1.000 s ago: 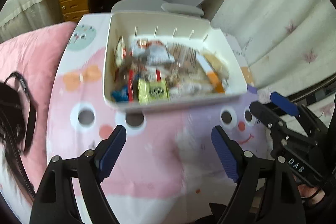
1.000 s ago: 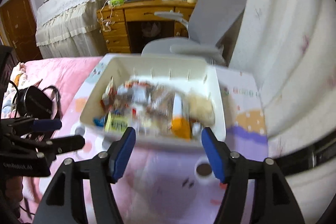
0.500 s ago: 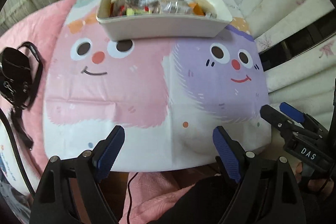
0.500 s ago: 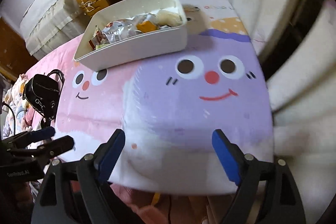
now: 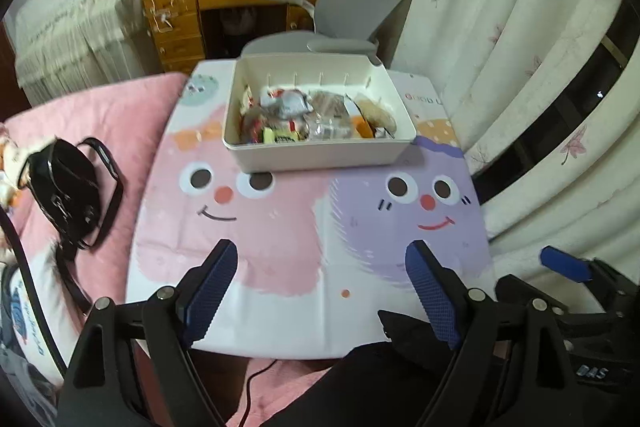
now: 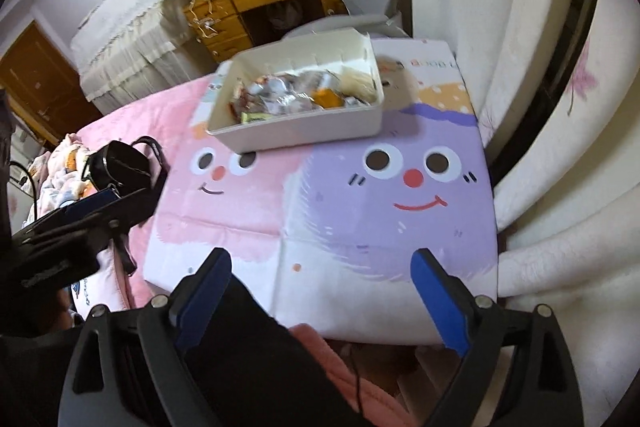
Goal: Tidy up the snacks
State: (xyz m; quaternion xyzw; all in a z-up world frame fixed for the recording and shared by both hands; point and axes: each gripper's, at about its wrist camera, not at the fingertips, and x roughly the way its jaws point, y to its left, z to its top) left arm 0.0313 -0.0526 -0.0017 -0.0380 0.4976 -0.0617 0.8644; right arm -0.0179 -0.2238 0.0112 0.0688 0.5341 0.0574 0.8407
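Now: white bin (image 5: 320, 151) w/ snack packets (image 5: 312, 119) at far end of desk (image 5: 280, 247), well apart from tongs. Left tongs (image 5: 322, 291) wide, empty; right tongs (image 6: 322, 297) opening, nothing between. Packets prob light, crinkly, slippery, crushable — pinch edge seam. Bin stiff; take by rim.

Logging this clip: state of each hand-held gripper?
Left hand-held gripper: open, empty.
Right hand-held gripper: jaws opening, nothing between them.
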